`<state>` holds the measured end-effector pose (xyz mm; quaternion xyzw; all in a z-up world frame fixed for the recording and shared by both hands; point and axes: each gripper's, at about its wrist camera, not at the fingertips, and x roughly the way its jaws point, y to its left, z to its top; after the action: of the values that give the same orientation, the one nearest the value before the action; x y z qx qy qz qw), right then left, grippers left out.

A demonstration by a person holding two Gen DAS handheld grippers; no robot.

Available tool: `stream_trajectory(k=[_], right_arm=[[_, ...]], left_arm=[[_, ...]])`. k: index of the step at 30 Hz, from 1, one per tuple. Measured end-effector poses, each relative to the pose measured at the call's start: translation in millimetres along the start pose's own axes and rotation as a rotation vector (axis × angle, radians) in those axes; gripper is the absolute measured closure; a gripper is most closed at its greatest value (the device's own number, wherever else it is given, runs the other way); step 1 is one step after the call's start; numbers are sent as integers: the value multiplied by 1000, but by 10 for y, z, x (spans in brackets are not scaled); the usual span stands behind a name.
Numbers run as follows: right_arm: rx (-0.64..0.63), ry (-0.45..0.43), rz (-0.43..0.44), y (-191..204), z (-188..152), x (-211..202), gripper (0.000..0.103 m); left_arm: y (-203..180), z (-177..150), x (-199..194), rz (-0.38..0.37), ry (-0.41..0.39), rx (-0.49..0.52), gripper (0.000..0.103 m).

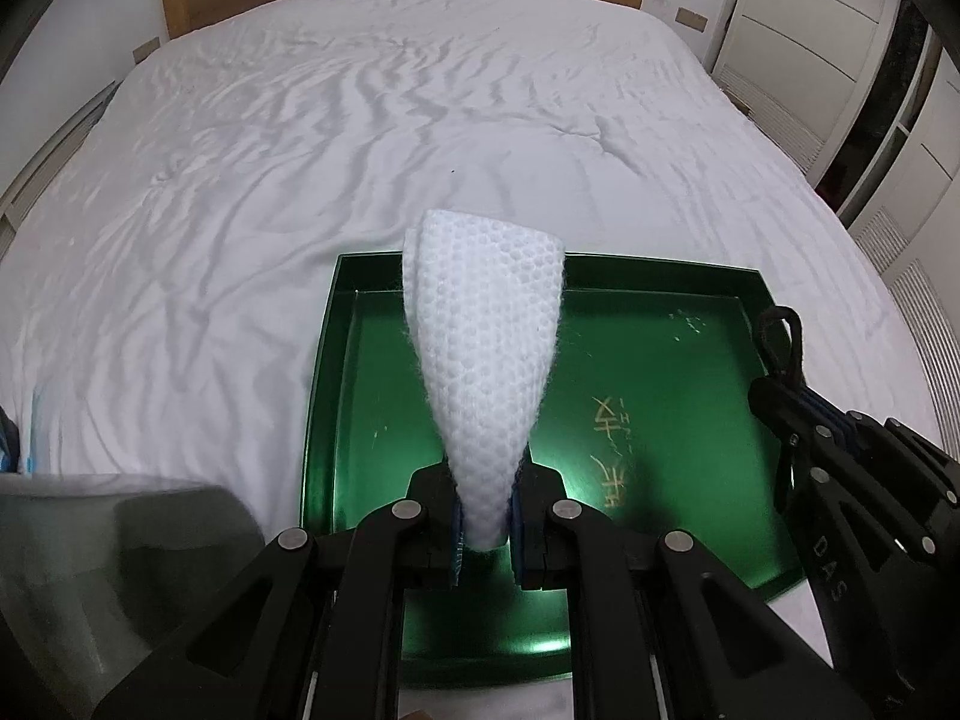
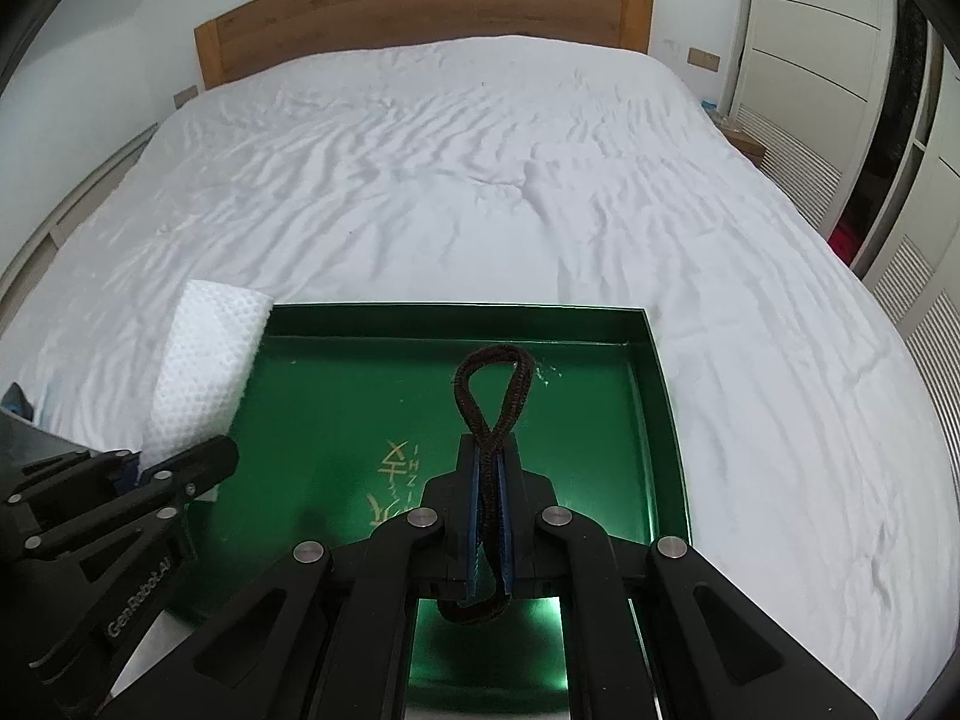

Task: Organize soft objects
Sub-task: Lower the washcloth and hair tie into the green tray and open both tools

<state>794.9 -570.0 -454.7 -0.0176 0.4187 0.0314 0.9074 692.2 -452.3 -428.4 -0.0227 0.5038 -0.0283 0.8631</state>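
A green tray (image 1: 660, 372) lies on the white bed, also in the right wrist view (image 2: 336, 420). My left gripper (image 1: 486, 516) is shut on a white mesh cloth (image 1: 486, 330), folded and sticking forward above the tray's left part; it shows in the right wrist view (image 2: 204, 372) with the left gripper (image 2: 162, 474). My right gripper (image 2: 489, 510) is shut on a dark brown hair tie (image 2: 495, 390), whose loop stands out above the tray's right part. The right gripper (image 1: 798, 408) and hair tie (image 1: 783, 336) show at the right in the left wrist view.
The white wrinkled bed sheet (image 1: 360, 150) stretches ahead to a wooden headboard (image 2: 420, 6). White wardrobe doors (image 2: 828, 60) stand on the right. A grey blurred object (image 1: 120, 540) sits at the lower left by the bed's edge.
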Motion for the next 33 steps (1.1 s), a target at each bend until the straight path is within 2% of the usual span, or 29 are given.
stream_trajectory(k=[10, 22, 25, 27, 28, 29, 31, 33], right_arm=[[6, 58, -32, -75, 113, 445, 98], [26, 101, -13, -126, 146, 616, 95], [25, 100, -5, -137, 147, 605, 88], [23, 103, -6, -149, 147, 602, 77], [24, 99, -6, -153, 138, 591, 66], [27, 93, -3, -161, 132, 575, 62], [31, 91, 0, -171, 121, 547, 60], [29, 87, -5, -170, 111, 522, 53]], left_arm=[[49, 33, 271, 44, 32, -6, 94], [78, 91, 482, 47, 73, -19, 93], [85, 80, 488, 48, 77, -18, 90], [92, 81, 490, 46, 81, -20, 85], [93, 84, 487, 47, 79, -20, 82], [90, 88, 478, 54, 74, -15, 75], [88, 93, 461, 59, 64, -16, 70], [95, 99, 451, 61, 65, -15, 70]])
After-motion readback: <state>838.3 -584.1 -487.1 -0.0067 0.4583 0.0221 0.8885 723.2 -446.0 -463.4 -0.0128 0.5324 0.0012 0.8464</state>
